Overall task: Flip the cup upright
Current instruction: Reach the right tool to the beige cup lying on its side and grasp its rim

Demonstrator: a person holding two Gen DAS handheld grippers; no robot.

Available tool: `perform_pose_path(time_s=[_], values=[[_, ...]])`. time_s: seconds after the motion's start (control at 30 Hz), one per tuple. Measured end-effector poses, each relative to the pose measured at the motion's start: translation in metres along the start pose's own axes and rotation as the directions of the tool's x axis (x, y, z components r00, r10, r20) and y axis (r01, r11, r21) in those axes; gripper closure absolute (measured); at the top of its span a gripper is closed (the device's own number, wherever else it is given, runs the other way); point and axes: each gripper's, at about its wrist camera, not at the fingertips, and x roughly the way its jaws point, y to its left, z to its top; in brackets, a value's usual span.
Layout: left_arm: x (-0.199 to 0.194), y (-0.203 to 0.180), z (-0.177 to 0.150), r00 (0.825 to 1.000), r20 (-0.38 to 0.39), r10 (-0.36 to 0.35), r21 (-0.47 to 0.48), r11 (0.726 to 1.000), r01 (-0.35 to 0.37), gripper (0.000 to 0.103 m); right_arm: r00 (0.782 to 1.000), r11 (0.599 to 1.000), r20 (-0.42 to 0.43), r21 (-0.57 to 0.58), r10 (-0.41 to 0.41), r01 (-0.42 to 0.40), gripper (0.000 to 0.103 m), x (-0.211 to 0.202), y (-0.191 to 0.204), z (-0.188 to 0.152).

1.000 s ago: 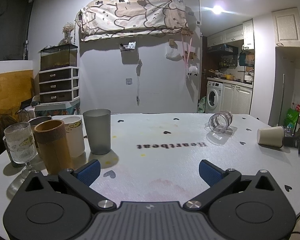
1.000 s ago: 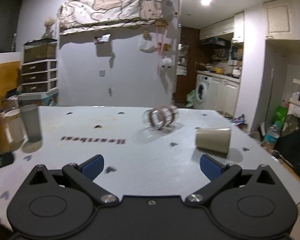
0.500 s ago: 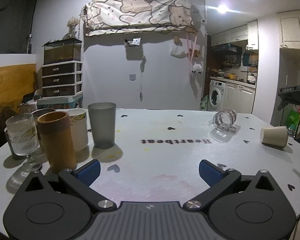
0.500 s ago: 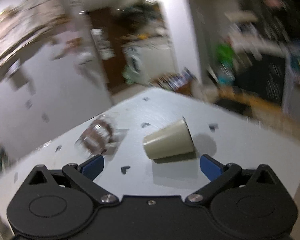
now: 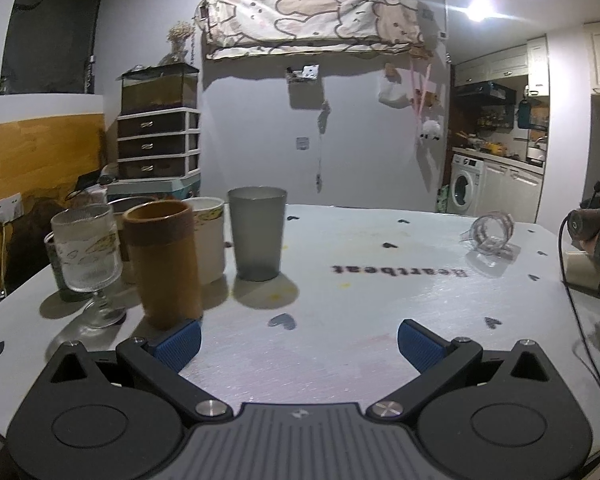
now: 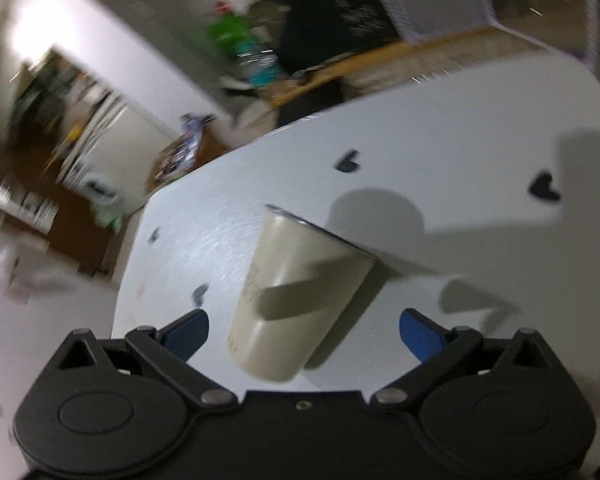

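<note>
A beige paper cup (image 6: 300, 292) lies on its side on the white table (image 6: 460, 128). Its base is towards my right gripper (image 6: 304, 332) and its mouth points away. The right gripper is open, tilted down over the cup, with the base between its blue fingertips and not touching them. In the left wrist view only a sliver of the cup (image 5: 578, 268) shows at the far right, behind the hand holding the right gripper. A clear glass cup (image 5: 492, 234) also lies on its side. My left gripper (image 5: 298, 344) is open and empty, low over the table.
Several upright cups stand at the left: a grey tumbler (image 5: 257, 234), a brown cup (image 5: 162, 264), a white cup (image 5: 208, 240), a ribbed stemmed glass (image 5: 87, 256). The table's right edge (image 6: 260, 140) is close beyond the paper cup. The right view is blurred.
My right gripper swung right and tipped down, closing in on the paper cup, whose base is now between the open fingers. My left gripper drifted slightly left towards the upright cups.
</note>
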Motion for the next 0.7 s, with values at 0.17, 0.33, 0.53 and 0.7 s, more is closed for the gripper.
perform_pose_path(time_s=[0.17,0.33,0.53,0.7], values=[[0.001,0.009,0.0,1.0,-0.006,0.021,-0.005,1.0,-0.021,0.0,1.0,0.999,0.003,0.041,-0.025,0.025,0.001,0.024,0.005,-0.005],[0.002,0.013,-0.002,1.0,-0.012,0.026,-0.018,0.999,-0.026,0.0,1.0,0.995,0.014,-0.101,0.019,-0.017,0.004,0.034,0.015,0.003],[0.005,0.008,-0.004,1.0,-0.018,0.007,-0.017,1.0,-0.008,0.0,0.985,0.951,-0.085,-0.261,0.15,-0.168,0.022,0.039,0.011,0.02],[0.006,0.003,-0.005,1.0,-0.023,-0.009,-0.015,1.0,0.008,0.0,0.963,0.842,-0.188,-0.472,0.192,-0.26,0.027,0.022,0.007,0.01]])
